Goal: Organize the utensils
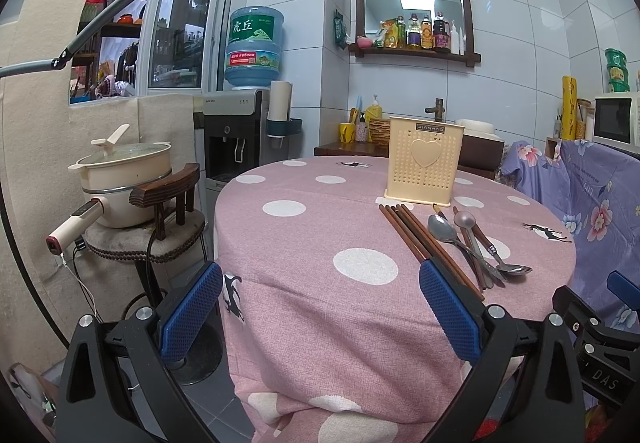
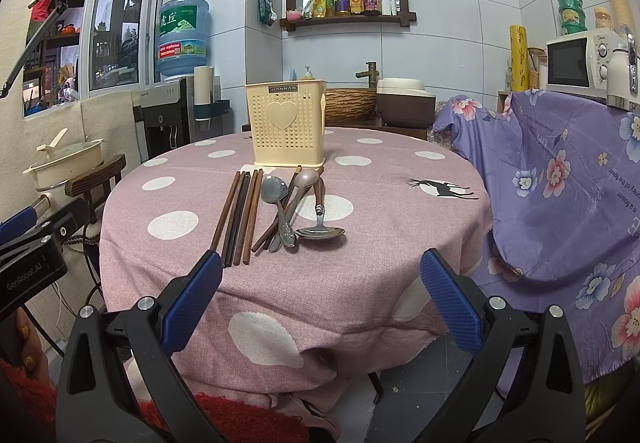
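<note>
A cream perforated utensil holder (image 1: pixel 424 163) (image 2: pixel 286 125) with a heart on its front stands upright at the far side of the round table (image 1: pixel 304 307) (image 2: pixel 360 271), which wears a pink dotted cloth. In front of it lie several brown chopsticks (image 1: pixel 416 235) (image 2: pixel 240 215) and, to their right, a loose pile of metal spoons (image 1: pixel 472 243) (image 2: pixel 296 211). My left gripper (image 1: pixel 320 307) hangs open over the table's near edge, left of the chopsticks. My right gripper (image 2: pixel 322 295) is open too, just short of the utensils' near ends. Neither holds anything.
Left of the table a cream pot (image 1: pixel 124 179) (image 2: pixel 68 159) sits on a wooden chair. A water dispenser (image 1: pixel 240 131) (image 2: pixel 168 115) stands behind it. A purple floral cloth (image 1: pixel 592 195) (image 2: pixel 560 183) drapes furniture on the right. A person's red sleeve (image 2: pixel 24 395) shows at lower left.
</note>
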The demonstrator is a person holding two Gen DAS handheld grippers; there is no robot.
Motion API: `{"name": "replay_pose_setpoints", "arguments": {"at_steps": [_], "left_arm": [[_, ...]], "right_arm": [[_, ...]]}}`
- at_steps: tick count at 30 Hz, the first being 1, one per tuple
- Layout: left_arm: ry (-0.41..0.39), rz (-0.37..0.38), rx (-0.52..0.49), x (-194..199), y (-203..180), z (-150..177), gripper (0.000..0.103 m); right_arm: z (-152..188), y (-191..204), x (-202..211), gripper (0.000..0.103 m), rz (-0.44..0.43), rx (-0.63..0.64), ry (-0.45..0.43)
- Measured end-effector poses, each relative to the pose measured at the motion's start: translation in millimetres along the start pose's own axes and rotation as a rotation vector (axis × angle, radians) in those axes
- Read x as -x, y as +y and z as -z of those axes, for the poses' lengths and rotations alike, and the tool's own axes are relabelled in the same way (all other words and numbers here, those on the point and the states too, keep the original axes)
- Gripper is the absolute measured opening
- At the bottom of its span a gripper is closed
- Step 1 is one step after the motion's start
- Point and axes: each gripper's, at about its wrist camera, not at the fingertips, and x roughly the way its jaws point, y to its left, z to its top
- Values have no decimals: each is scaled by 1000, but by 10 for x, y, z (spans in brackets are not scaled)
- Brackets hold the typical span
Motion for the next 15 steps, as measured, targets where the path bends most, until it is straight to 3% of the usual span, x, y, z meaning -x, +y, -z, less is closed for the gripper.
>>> {"name": "replay_pose_setpoints", "arguments": {"at_steps": [15], "left_arm": [[2,0,-1,-6,3,2,98]], "right_arm": [[15,6,-12,98,-1,0,4]]}}
